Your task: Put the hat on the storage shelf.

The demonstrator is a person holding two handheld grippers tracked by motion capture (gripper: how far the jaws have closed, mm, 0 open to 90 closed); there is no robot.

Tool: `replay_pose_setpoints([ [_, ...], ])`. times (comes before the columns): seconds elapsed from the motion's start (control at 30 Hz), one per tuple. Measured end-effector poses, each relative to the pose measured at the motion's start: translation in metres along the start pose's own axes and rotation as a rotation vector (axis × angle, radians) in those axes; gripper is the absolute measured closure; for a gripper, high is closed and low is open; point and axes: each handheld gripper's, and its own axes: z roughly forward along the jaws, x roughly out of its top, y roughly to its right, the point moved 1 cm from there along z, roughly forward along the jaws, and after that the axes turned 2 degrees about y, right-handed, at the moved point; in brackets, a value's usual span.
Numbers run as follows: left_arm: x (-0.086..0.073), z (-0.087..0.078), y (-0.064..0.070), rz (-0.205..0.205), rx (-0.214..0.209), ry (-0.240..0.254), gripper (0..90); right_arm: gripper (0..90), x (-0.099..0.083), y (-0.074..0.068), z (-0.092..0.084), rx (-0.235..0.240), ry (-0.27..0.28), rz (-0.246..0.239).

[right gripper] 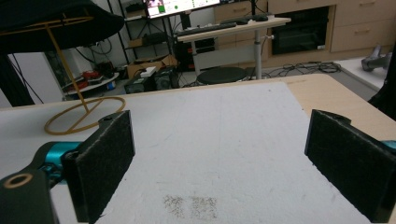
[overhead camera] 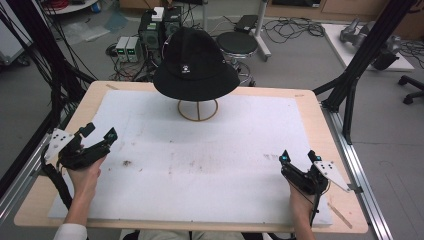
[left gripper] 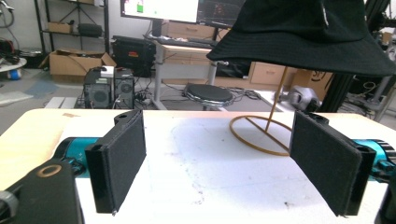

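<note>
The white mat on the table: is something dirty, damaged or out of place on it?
Yes. The white mat has brownish smudges across its middle, with a darker spot near the left gripper. The black hat sits level on its stand.

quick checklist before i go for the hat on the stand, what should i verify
1. Left gripper jaws open: ok.
2. Right gripper jaws open: ok.
3. Both grippers empty: ok.
4. Black hat seated on the gold wire stand: ok, it sits level on top.
5. White mat between grippers and stand free of objects: ok, a few dark stains.
6. Stand fixed to the table: cannot tell.
</note>
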Motion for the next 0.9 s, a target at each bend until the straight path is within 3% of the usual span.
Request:
replay_pose_setpoints([
  [0.53,-0.018,-0.015,-0.005,0.03,0.067,0.021,19.7,7.4,0.0,0.0,0.0,0.001,-0.006,0.001],
  [0.9,-0.024,-0.024,-0.007,0.026,0.077,0.017,19.9,7.4,-0.001,-0.001,0.001,0.009,-0.016,0.004],
])
